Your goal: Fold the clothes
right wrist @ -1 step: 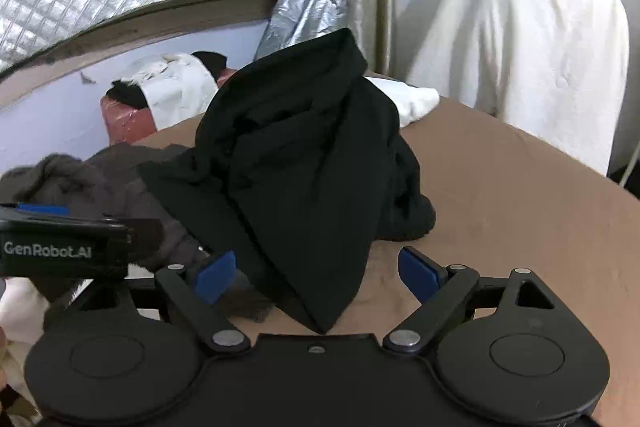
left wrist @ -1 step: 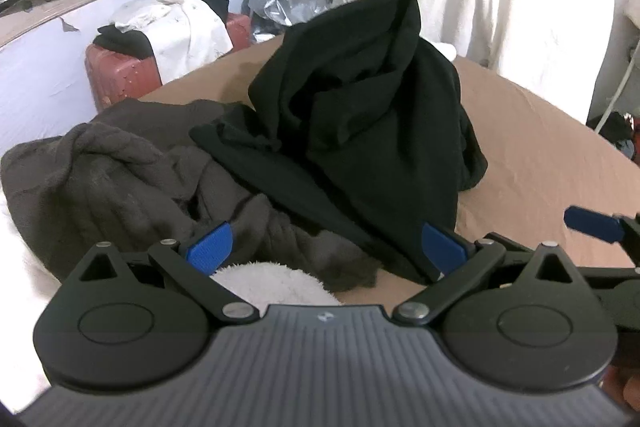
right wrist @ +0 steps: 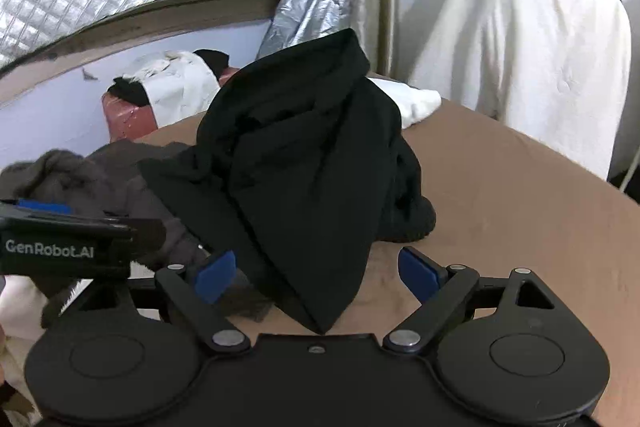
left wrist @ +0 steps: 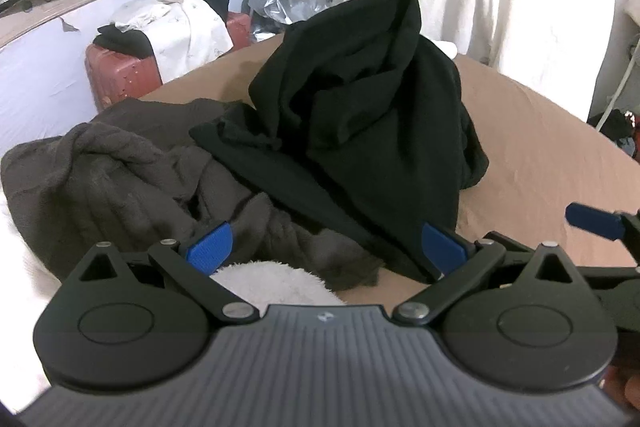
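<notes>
A black garment lies heaped into a peak on the brown bed sheet; in the right wrist view the garment has its lower corner pointing toward me. A dark grey knitted sweater lies crumpled to its left, partly under it. A white fluffy cloth shows just below my left gripper, which is open above the sweater's edge with nothing in it. My right gripper is open too, its blue pads either side of the black corner without touching it. The left gripper's body shows at the left edge of the right wrist view.
A red suitcase with white and black clothes on top stands beyond the bed. White-draped furniture stands at the back right. A white cloth lies behind the black heap. Bare brown sheet spreads to the right.
</notes>
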A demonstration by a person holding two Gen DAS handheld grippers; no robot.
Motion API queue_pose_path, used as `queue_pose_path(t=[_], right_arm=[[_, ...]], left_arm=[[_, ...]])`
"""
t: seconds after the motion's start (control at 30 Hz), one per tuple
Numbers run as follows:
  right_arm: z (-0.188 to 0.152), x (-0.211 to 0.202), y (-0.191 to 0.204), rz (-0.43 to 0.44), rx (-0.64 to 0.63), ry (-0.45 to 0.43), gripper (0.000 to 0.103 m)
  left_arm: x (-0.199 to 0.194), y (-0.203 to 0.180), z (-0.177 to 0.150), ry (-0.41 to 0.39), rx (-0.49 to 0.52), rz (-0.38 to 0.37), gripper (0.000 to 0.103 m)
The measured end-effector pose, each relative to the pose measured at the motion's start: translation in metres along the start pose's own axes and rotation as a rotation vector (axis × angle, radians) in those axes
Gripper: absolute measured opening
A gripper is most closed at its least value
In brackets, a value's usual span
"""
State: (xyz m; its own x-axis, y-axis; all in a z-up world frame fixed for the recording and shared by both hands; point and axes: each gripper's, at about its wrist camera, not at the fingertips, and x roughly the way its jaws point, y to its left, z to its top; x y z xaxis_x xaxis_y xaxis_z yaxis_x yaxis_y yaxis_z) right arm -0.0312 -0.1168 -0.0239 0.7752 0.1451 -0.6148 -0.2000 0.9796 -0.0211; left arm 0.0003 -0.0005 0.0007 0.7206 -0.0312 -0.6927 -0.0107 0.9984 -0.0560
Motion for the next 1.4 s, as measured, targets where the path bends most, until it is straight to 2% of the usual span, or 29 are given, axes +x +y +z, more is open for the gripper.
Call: queue_pose_path(t=[0.17,0.27,0.37,0.7,0.9,1.03,1.23,1.4], right_arm=[[0.002,-0.003,-0.003,-0.005,0.041,0.009,0.091],[0.005,0.002,0.000,-0.008,0.038,0.021,0.091],[-0.001,-0.006,0.006,-0.010,0.033,-0.022,0.091],[-0.002,-0.010,0.007,-0.006,0.031,-0.061,0.091],[-0.002,-0.015,-0.010,0.089,0.118,-0.097,0.091],[-0.003,-0.017,-0.011,0.074,0.107,-0.104,0.092],[-0.003,-0.023,-0.010,0.120,0.123,-0.122,0.091],[-0.002,-0.023,-0.012,0.124,0.132,-0.123,0.091]], left_arm=[[-0.004,-0.003,-0.006,-0.033,-0.023,-0.003,0.103],[0.000,0.001,0.000,-0.005,-0.022,-0.007,0.103],[0.000,0.007,0.003,-0.003,-0.028,-0.019,0.103],[-0.005,0.010,0.005,-0.033,-0.036,-0.037,0.101],[-0.016,0.009,0.007,-0.076,-0.024,-0.029,0.102],[-0.015,0.008,0.007,-0.071,-0.021,-0.032,0.102],[-0.016,0.008,0.007,-0.068,-0.018,-0.034,0.102],[-0.015,0.006,0.007,-0.064,-0.015,-0.031,0.102]])
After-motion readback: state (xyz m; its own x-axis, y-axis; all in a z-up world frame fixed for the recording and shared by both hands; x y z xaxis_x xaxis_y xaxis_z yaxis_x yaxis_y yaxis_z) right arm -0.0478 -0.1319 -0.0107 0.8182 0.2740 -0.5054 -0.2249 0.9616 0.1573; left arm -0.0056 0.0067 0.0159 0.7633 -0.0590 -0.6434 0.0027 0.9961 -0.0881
